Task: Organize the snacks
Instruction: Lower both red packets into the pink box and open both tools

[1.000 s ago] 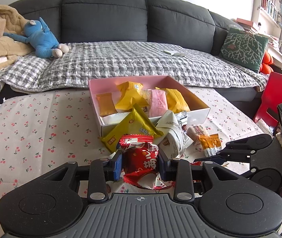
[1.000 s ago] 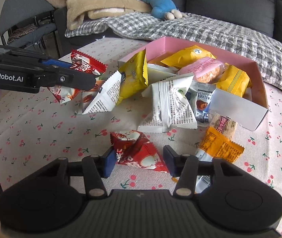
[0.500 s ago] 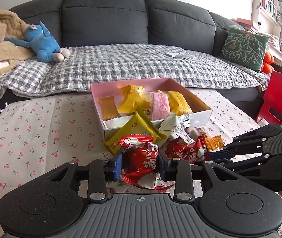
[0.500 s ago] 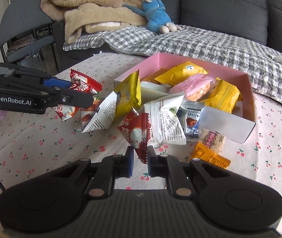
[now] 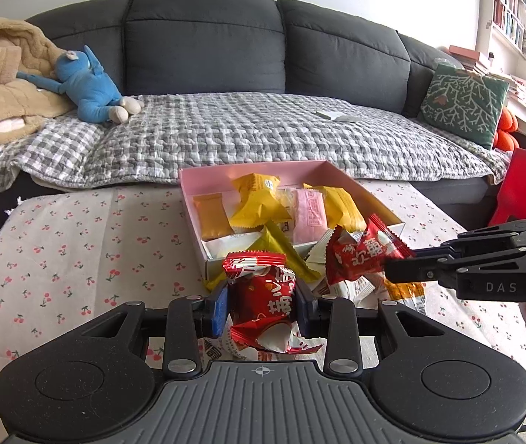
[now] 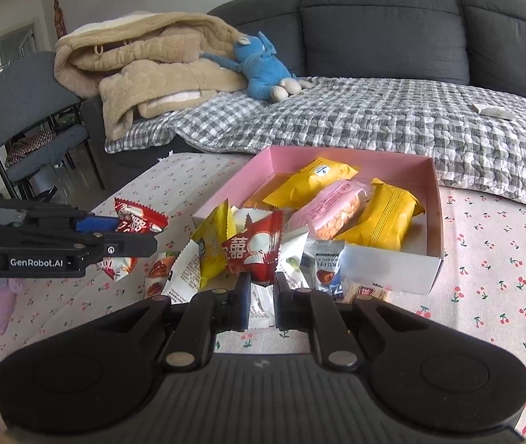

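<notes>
Jaws clenched — right gripper (image 6: pixel 262 288) pinches red packet (image 6: pixel 253 249) bottom corner, seemingly; left gripper (image 5: pixel 260 305) clamps red snack (image 5: pixel 263 305).

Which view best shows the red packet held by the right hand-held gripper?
The left wrist view: the red packet shows side-on, pinched at one end by the right hand-held gripper. In the right wrist view the packet faces the camera, its lower edge hidden between the fingers.

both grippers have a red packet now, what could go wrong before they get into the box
The right gripper pinches only the bottom edge of its red packet, so it may slip out or swing on the way. The pink box is already crowded with yellow and pink packets, so a dropped one may slide off the heap. The left gripper squeezes its packet across the middle, which may crush what is inside.
</notes>
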